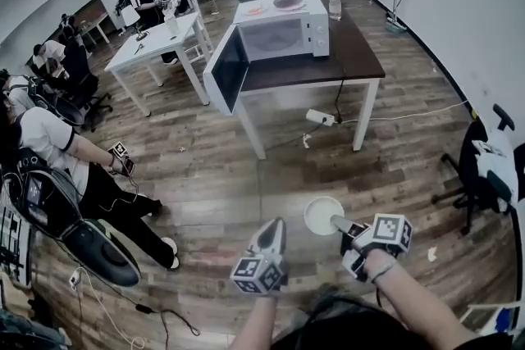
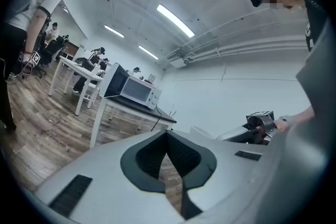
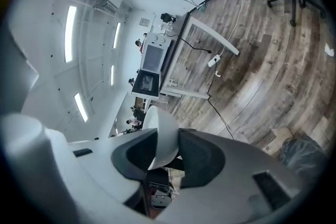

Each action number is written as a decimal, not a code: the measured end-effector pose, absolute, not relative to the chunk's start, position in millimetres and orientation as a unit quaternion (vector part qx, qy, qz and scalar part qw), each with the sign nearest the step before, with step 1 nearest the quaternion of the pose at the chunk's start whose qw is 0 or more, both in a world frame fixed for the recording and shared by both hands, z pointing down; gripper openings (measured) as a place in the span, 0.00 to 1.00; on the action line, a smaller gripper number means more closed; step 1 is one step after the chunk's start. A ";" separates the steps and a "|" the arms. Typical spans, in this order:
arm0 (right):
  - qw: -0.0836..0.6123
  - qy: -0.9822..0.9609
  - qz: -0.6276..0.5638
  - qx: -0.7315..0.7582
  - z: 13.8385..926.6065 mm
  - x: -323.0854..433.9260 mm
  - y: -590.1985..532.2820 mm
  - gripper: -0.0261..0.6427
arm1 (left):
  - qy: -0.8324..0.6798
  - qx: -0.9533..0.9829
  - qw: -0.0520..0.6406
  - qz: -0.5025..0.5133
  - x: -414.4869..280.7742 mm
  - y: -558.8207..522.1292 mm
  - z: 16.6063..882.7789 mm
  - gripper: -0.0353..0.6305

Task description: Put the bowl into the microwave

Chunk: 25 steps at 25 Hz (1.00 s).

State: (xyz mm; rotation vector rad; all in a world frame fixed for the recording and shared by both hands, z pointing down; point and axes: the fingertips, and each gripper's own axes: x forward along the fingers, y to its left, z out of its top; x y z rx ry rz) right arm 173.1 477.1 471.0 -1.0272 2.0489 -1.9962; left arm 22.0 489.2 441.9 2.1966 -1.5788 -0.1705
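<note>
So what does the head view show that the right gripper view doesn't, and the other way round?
Only the head view: the right gripper from outside, with its marker cube, and the white bowl's full round opening. Only the right gripper view: ceiling lights and the gripper's pads clamped on the bowl's rim. Both: the bowl, the microwave with its door open on a dark table, and the power strip on the floor.

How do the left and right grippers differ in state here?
The right gripper grips the white bowl by its rim; the left gripper holds nothing. The left gripper's jaws meet; the right gripper's stand apart on the bowl wall. Both are over the floor, well short of the microwave.
</note>
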 end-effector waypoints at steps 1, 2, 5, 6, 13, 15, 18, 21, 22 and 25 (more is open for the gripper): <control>0.050 0.673 -0.657 -0.337 471.1 173.7 469.9 0.22 | -0.569 0.791 0.215 -0.061 23.1 482.3 443.0 0.05; 0.050 0.672 -0.657 -0.337 471.3 174.5 462.7 0.22 | -0.570 0.790 0.216 -0.060 24.3 475.4 443.9 0.05; 0.048 0.674 -0.657 -0.334 473.1 180.3 442.6 0.22 | -0.570 0.789 0.221 -0.061 31.3 456.5 446.7 0.05; 0.047 0.674 -0.658 -0.333 473.7 182.6 436.8 0.22 | -0.571 0.788 0.223 -0.061 33.8 451.3 447.5 0.05; 0.052 0.673 -0.669 -0.311 472.8 188.2 404.3 0.22 | -0.584 0.777 0.224 -0.065 40.3 425.0 449.9 0.05; 0.053 0.672 -0.670 -0.310 473.5 190.2 395.5 0.22 | -0.588 0.774 0.224 -0.064 40.8 419.6 451.5 0.05; 0.051 0.672 -0.670 -0.312 472.0 189.9 385.0 0.22 | -0.592 0.772 0.224 -0.062 38.1 411.3 451.4 0.05; 0.055 0.673 -0.669 -0.312 467.9 186.5 373.2 0.22 | -0.594 0.771 0.220 -0.064 34.8 398.5 446.8 0.05; 0.055 0.673 -0.668 -0.313 467.2 185.9 370.0 0.22 | -0.594 0.772 0.219 -0.064 34.6 394.5 445.4 0.05; 0.053 0.671 -0.668 -0.318 466.9 185.2 359.7 0.22 | -0.590 0.776 0.213 -0.060 35.3 379.2 444.7 0.05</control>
